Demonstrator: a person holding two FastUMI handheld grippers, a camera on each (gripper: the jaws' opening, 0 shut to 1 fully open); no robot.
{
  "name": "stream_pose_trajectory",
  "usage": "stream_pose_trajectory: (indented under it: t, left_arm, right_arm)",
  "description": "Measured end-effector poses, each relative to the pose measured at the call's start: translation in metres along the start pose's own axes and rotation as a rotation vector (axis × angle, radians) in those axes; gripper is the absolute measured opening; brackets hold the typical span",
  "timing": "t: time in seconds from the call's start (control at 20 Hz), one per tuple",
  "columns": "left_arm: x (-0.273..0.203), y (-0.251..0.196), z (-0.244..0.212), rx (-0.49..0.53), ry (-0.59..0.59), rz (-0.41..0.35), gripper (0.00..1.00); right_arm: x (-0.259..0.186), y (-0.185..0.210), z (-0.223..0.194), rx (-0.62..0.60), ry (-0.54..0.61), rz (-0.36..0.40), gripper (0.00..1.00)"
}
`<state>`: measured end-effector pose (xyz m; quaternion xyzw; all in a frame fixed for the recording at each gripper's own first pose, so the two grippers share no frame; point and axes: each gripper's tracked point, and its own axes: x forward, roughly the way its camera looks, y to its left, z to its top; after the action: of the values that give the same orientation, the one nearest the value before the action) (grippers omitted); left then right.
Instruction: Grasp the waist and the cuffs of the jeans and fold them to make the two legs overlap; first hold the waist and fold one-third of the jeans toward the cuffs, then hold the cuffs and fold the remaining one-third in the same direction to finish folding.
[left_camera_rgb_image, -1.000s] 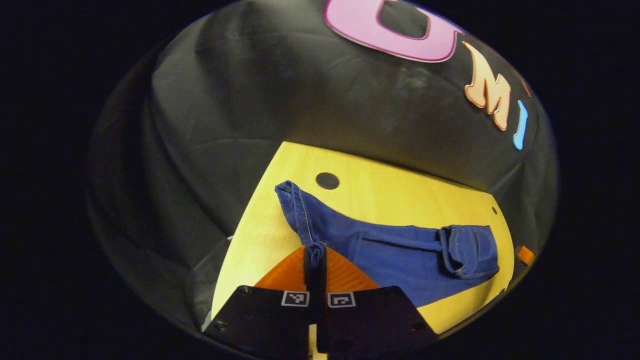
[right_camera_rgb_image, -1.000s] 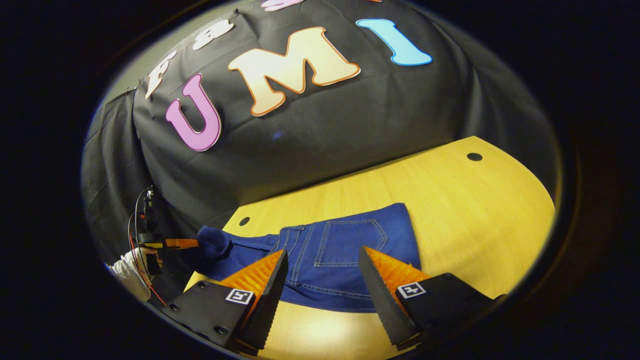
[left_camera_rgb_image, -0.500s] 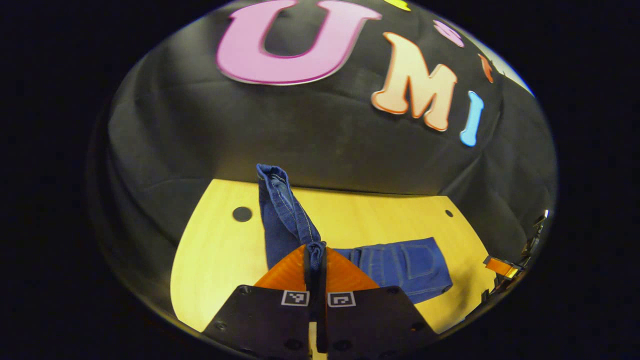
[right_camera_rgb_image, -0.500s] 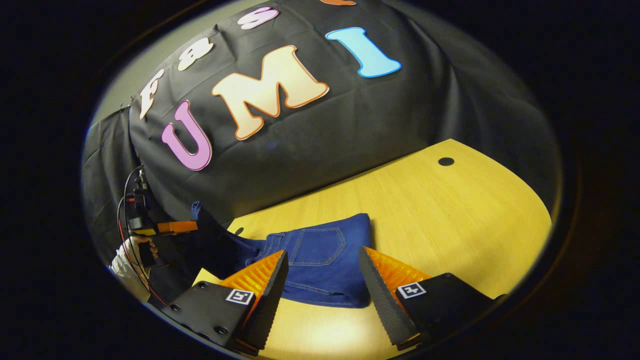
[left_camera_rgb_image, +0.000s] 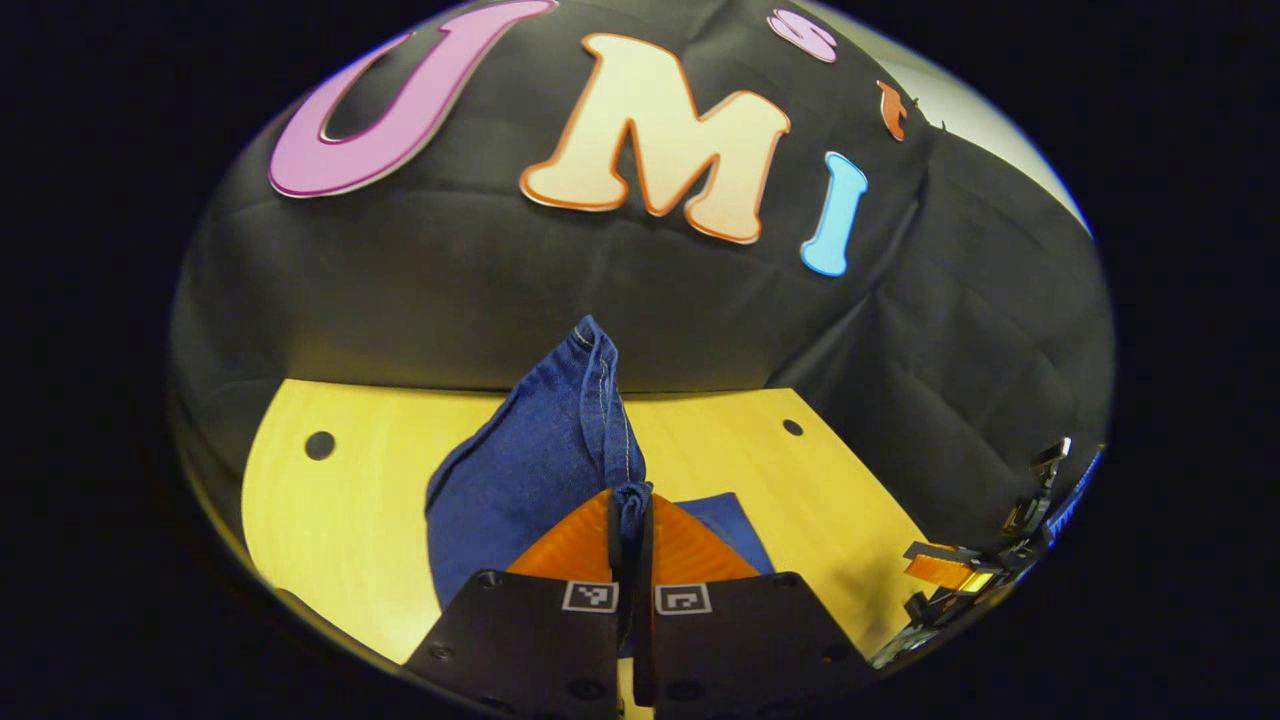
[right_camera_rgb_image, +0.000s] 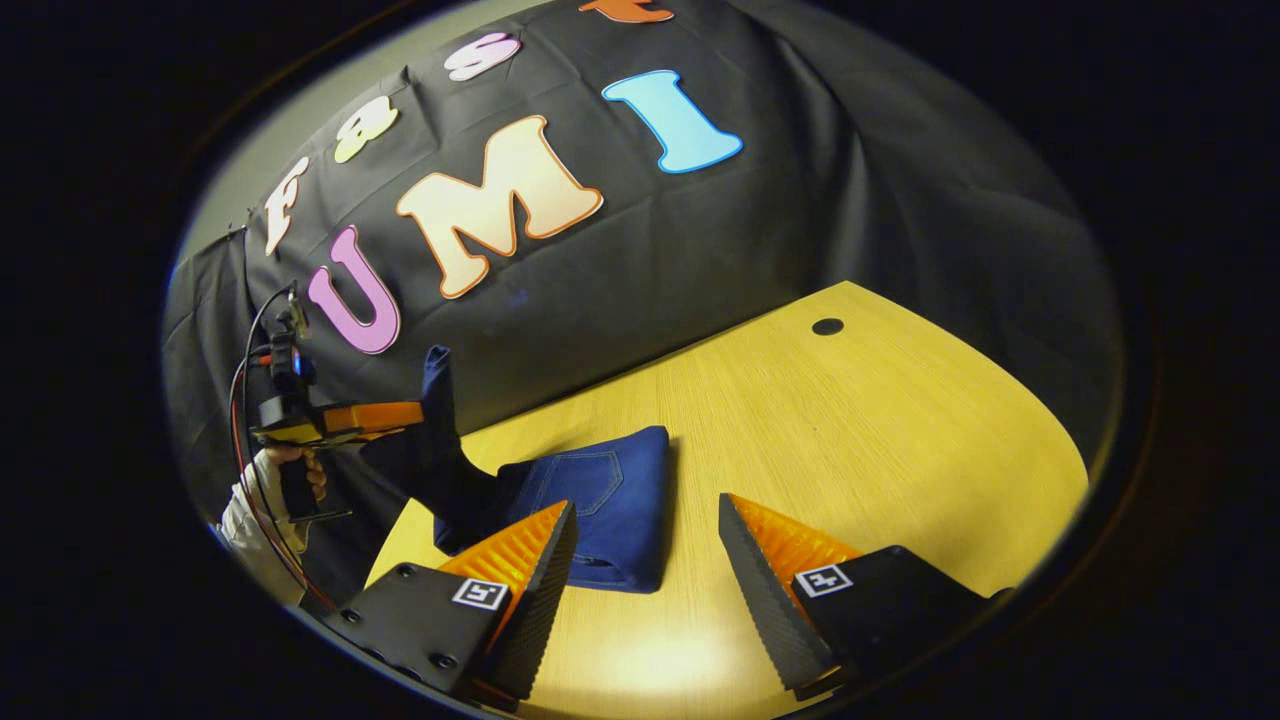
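Note:
The blue jeans (right_camera_rgb_image: 600, 500) lie partly folded on the yellow wooden table (right_camera_rgb_image: 850, 450), the pocket side up. My left gripper (left_camera_rgb_image: 630, 505) is shut on the cuff end of the jeans (left_camera_rgb_image: 545, 460), which stands lifted above the table. In the right gripper view the left gripper (right_camera_rgb_image: 410, 415) appears at the left, held by a hand (right_camera_rgb_image: 290, 470), with the cuffs hanging from it. My right gripper (right_camera_rgb_image: 645, 525) is open, hovering just in front of the folded part, with nothing between its fingers. The right gripper (left_camera_rgb_image: 945, 570) shows at the far right of the left gripper view.
Small dark holes (right_camera_rgb_image: 827, 326) (left_camera_rgb_image: 320, 445) mark the table top. The black booth cloth hangs close behind the table's far edge. Bare table surface extends to the right of the jeans in the right gripper view.
The left gripper has lifted the cuffs up off the table and carried them toward the folded waist part. The right gripper has drawn back a little, staying open.

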<state>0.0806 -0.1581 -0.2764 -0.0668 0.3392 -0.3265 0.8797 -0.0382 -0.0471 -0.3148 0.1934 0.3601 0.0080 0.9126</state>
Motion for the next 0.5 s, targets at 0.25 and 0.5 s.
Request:
stream_pose_trajectory:
  t: [0.25,0.5]
  left_arm:
    - [0.042,-0.044,-0.039,-0.01,0.072,-0.022,0.0]
    - [0.069,-0.064,-0.09,0.041,0.133,0.046,0.0]
  right_arm:
    - [-0.016,-0.011,-0.004,-0.008,0.015,0.016,0.89]
    - [-0.024,-0.015,-0.001,-0.049,0.016,0.055,0.88]
